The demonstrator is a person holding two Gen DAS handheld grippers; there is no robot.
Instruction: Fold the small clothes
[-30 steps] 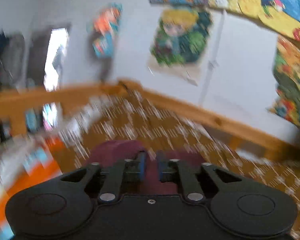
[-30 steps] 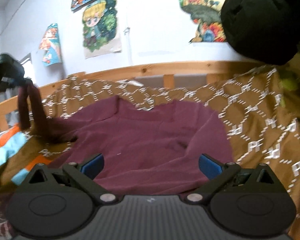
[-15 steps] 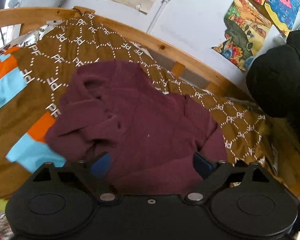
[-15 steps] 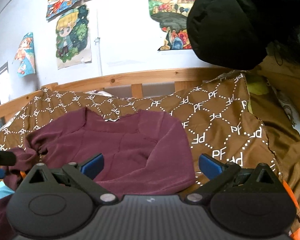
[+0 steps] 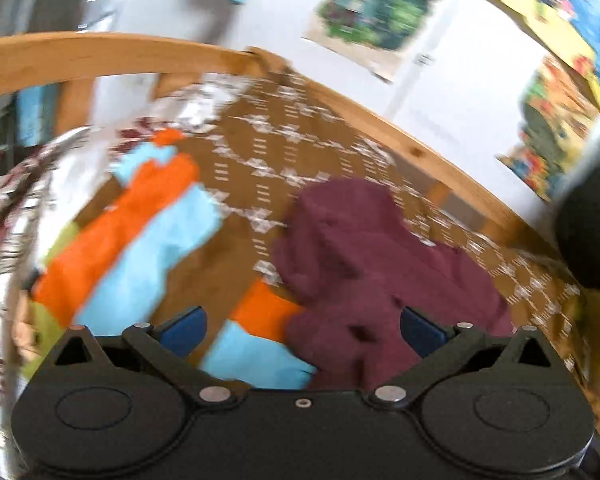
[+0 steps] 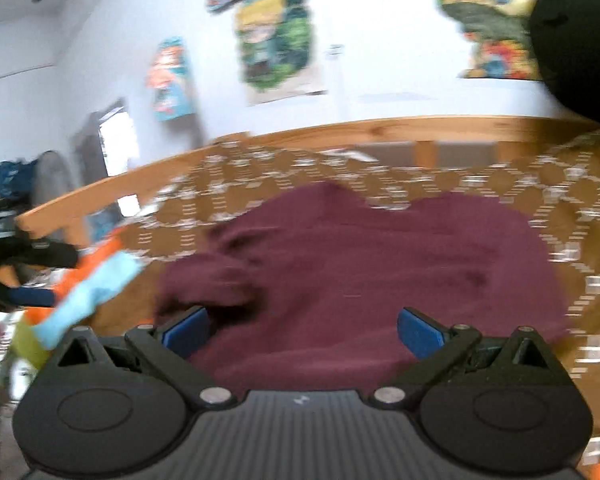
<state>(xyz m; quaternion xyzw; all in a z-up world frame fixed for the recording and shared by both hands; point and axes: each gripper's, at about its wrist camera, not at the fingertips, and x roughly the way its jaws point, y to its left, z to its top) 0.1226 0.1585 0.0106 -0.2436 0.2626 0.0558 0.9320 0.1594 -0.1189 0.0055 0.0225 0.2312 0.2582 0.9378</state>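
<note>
A maroon top (image 5: 380, 264) lies crumpled on the brown patterned bedspread (image 5: 300, 152), its left side bunched up. My left gripper (image 5: 300, 326) hovers over the top's left edge and the orange and blue patch beside it. Its jaws are opening wide and nothing is pressed between the blue pads. In the right wrist view the same maroon top (image 6: 360, 272) spreads in front of my right gripper (image 6: 304, 328), which is open just above the near edge of the cloth. The left gripper (image 6: 24, 276) shows at that view's left edge. Both views are blurred.
A wooden bed rail (image 5: 420, 148) runs along the far side of the bedspread, below a white wall with posters (image 6: 276, 36). A bulky black thing (image 6: 572, 40) sits at the right. Orange and light blue patches (image 5: 140, 232) and a silvery patterned cloth (image 5: 4, 240) lie to the left.
The left gripper, shut on a lifted part of the maroon top a second ago, has let go and opened wide. Both views have swung to the left.
</note>
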